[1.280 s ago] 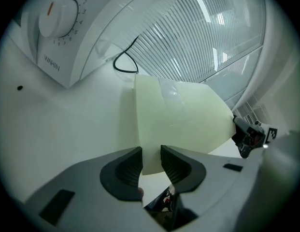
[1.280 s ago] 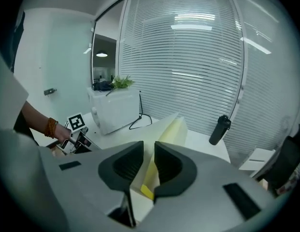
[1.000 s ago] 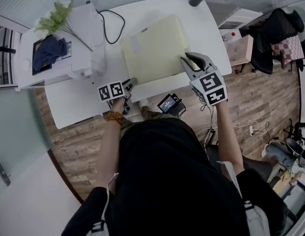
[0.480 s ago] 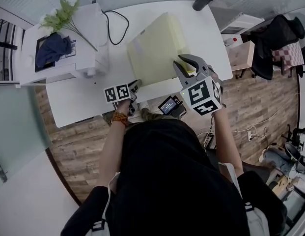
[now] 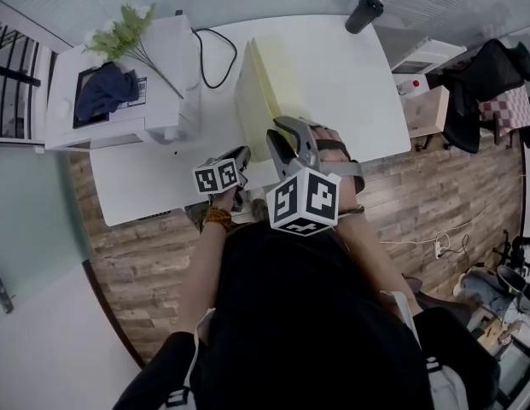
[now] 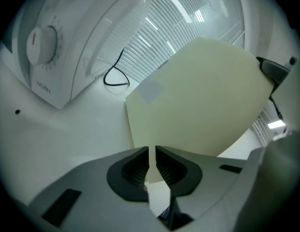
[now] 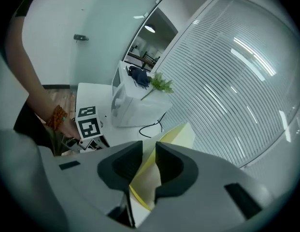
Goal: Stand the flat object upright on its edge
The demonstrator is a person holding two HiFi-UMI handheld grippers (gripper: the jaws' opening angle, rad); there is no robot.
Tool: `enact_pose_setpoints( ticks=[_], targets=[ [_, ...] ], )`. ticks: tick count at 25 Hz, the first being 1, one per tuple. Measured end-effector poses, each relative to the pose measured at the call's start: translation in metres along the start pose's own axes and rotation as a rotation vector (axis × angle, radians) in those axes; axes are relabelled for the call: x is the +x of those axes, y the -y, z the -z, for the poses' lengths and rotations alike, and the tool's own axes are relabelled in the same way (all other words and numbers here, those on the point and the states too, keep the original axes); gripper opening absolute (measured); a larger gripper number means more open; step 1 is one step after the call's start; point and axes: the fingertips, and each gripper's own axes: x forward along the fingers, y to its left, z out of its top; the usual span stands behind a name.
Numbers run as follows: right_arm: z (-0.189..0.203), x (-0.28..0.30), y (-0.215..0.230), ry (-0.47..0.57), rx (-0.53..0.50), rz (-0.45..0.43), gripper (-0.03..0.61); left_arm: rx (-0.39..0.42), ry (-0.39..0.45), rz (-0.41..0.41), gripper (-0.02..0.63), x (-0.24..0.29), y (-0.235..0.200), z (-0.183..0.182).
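A pale yellow folder (image 5: 263, 101) stands steeply tilted on the white table (image 5: 350, 84), its left long edge down and its right side raised. My left gripper (image 5: 243, 154) is at the folder's near lower corner. In the left gripper view the folder (image 6: 203, 95) rises ahead, and the left gripper's (image 6: 152, 151) jaws have just been closing and now pinch its thin edge. My right gripper (image 5: 286, 131) grips the raised near edge. In the right gripper view the folder (image 7: 176, 134) runs between the pads of the right gripper (image 7: 149, 151).
A white appliance (image 5: 136, 92) stands at the table's left, with a green plant (image 5: 128, 32) and a dark blue cloth (image 5: 107, 88) on it. A black cable (image 5: 215, 54) loops beside the folder. A black cylinder (image 5: 364, 13) stands at the far right corner.
The folder has swung from lying flat to a steep tilt. My right gripper moved left and up with its edge, rolling over. The left gripper stayed put and closed on the near corner.
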Motion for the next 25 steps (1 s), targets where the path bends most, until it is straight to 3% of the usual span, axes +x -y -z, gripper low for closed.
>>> enact_pose_setpoints(
  ticks=[8, 14, 17, 20, 25],
  targets=[
    [-0.010, 0.000, -0.008, 0.014, -0.054, -0.009, 0.077, 0.141, 0.258, 0.116, 0.040, -0.062, 0.044, -0.067],
    [-0.020, 0.001, -0.022, -0.021, -0.167, -0.010, 0.084, 0.240, 0.322, 0.107, 0.040, -0.084, 0.061, -0.078],
    [-0.036, -0.007, -0.032, 0.074, -0.149, -0.070, 0.087, 0.256, 0.328, 0.103, 0.041, -0.088, 0.063, -0.080],
    [-0.046, -0.033, -0.013, 0.236, -0.048, -0.118, 0.087, 0.311, 0.345, 0.130, 0.056, -0.097, 0.073, -0.083],
    [0.009, -0.054, 0.017, 0.412, 0.060, -0.250, 0.131, 0.494, 0.377, 0.254, 0.128, -0.130, 0.114, -0.088]
  ],
)
